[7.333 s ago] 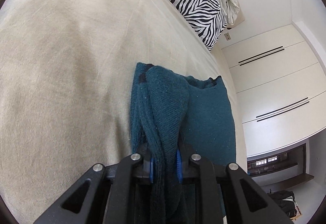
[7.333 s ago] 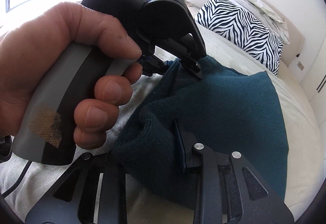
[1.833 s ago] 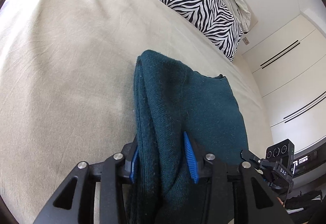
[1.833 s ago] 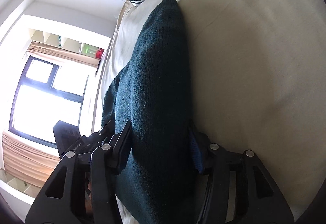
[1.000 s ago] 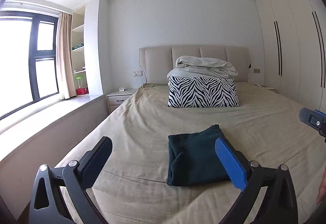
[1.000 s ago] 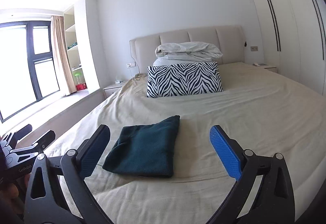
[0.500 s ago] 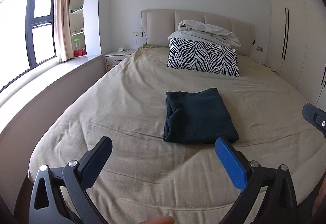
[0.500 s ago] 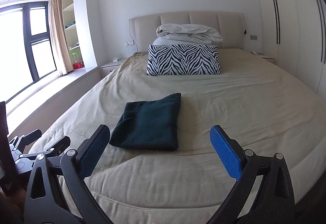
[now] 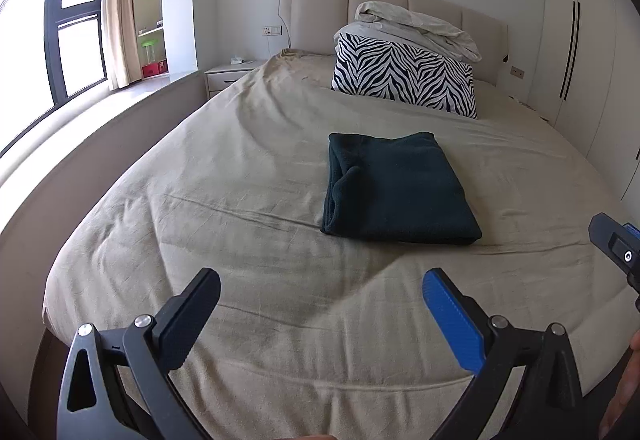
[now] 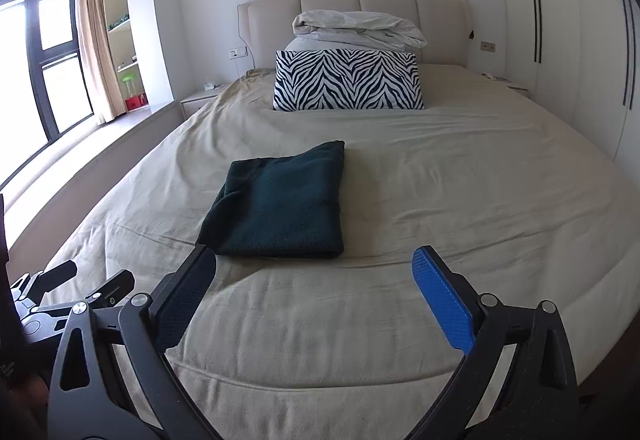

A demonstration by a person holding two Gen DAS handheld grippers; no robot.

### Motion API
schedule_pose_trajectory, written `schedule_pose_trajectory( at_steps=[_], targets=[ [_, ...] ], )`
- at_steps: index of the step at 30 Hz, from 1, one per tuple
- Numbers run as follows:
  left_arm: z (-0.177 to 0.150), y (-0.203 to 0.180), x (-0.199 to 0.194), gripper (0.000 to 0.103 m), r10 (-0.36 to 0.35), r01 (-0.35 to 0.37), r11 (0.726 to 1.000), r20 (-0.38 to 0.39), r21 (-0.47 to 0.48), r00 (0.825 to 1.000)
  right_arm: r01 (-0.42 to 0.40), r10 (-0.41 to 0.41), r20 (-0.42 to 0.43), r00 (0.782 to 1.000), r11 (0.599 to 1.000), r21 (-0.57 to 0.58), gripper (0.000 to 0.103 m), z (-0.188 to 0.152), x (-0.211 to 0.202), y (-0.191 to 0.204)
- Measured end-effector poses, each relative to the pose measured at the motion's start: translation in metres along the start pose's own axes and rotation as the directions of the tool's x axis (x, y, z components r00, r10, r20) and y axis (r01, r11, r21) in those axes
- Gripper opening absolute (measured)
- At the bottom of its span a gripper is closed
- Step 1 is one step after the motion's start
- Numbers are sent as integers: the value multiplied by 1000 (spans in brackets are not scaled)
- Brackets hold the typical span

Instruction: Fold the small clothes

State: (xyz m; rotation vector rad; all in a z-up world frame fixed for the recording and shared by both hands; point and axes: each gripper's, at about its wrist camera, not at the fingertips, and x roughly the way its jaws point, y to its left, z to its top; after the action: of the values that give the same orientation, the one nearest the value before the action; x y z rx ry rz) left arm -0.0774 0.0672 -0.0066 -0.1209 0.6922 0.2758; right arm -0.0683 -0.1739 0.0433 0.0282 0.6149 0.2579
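A dark teal knitted garment (image 9: 396,188) (image 10: 284,206) lies folded into a flat rectangle near the middle of the beige bed (image 9: 240,176) (image 10: 460,176). My left gripper (image 9: 320,280) hangs open over the bed's near edge, well short of the garment, with nothing between its fingers. My right gripper (image 10: 312,260) is open too and empty, with the garment's near edge just beyond its left finger. The right gripper's body shows at the right edge of the left wrist view; the left gripper shows at the lower left of the right wrist view.
A zebra-striped pillow (image 9: 404,76) (image 10: 348,80) and a bundled pale duvet (image 10: 356,26) sit against the headboard. A nightstand (image 9: 230,74), shelves and a window (image 9: 52,36) lie to the left. White wardrobe doors (image 10: 560,40) line the right wall.
Both grippers let go of the folded garment and pulled back to the foot of the bed. Over the last second they rose slightly, and the garment stayed still.
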Motion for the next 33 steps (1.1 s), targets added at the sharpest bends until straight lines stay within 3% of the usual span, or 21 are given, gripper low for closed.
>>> schedule_pose_trajectory(
  at_steps=[33],
  targets=[
    [-8,1,12,103,11,-11,1000,-17,8,1000,0,-1,-23,1000,1000,-28,101,-6,13,18]
  ],
)
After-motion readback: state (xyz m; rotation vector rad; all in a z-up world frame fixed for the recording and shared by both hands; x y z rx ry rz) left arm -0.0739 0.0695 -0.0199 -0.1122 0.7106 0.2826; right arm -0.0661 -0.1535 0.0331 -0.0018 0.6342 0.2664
